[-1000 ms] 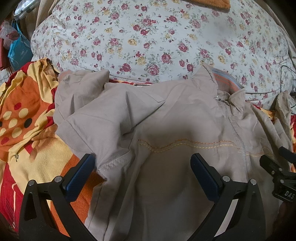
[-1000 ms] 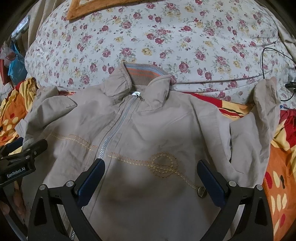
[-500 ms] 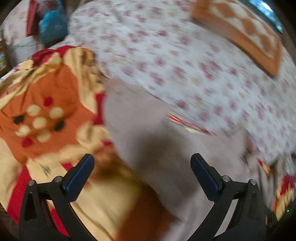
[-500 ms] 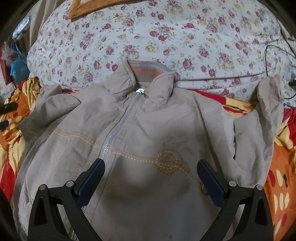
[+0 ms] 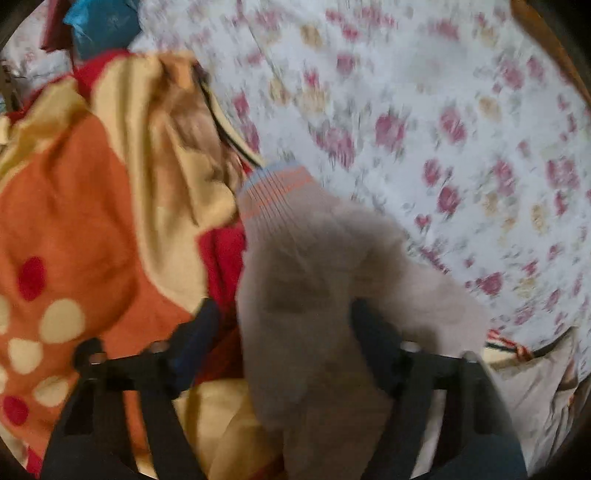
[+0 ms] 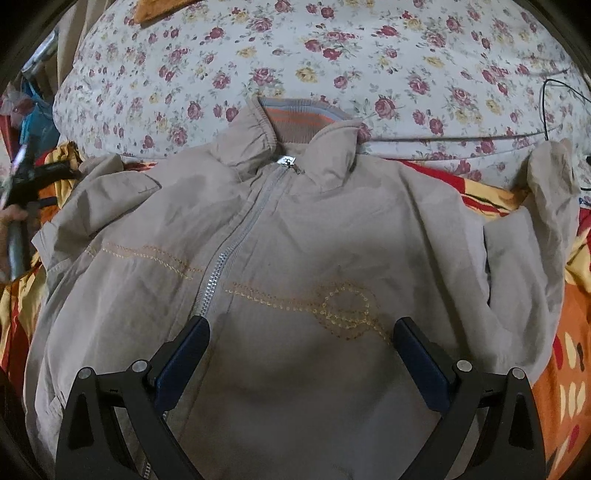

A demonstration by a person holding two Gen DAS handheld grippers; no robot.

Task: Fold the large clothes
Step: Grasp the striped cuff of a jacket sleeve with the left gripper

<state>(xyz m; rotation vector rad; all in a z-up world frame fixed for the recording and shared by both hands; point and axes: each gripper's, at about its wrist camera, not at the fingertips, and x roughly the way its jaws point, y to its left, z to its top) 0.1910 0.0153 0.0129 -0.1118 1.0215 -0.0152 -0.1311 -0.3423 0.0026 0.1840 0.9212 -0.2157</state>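
Note:
A beige zip jacket (image 6: 332, 229) lies face up on the bed, its striped ribbed collar (image 6: 299, 120) toward the floral quilt. In the left wrist view its left sleeve (image 5: 306, 295) with a striped ribbed cuff (image 5: 277, 192) runs up between my left gripper's (image 5: 284, 332) fingers. The jaws are closing around the sleeve; the right finger (image 5: 373, 332) is against the cloth, and a gap shows at the left finger (image 5: 199, 336). My right gripper (image 6: 299, 354) hovers open over the jacket's lower front, by the zip (image 6: 236, 236). The other sleeve (image 6: 546, 206) lies bent upward at the right.
A white floral quilt (image 6: 332, 48) fills the far side. An orange, yellow and red blanket (image 5: 92, 206) lies under the jacket. A blue bag (image 5: 103, 26) sits at the far left. A thin black cable (image 6: 545, 107) crosses the quilt at the right.
My left gripper swung left from the jacket's body out to the left sleeve near its cuff, and its jaws have narrowed around the sleeve. The right gripper has stayed put and open.

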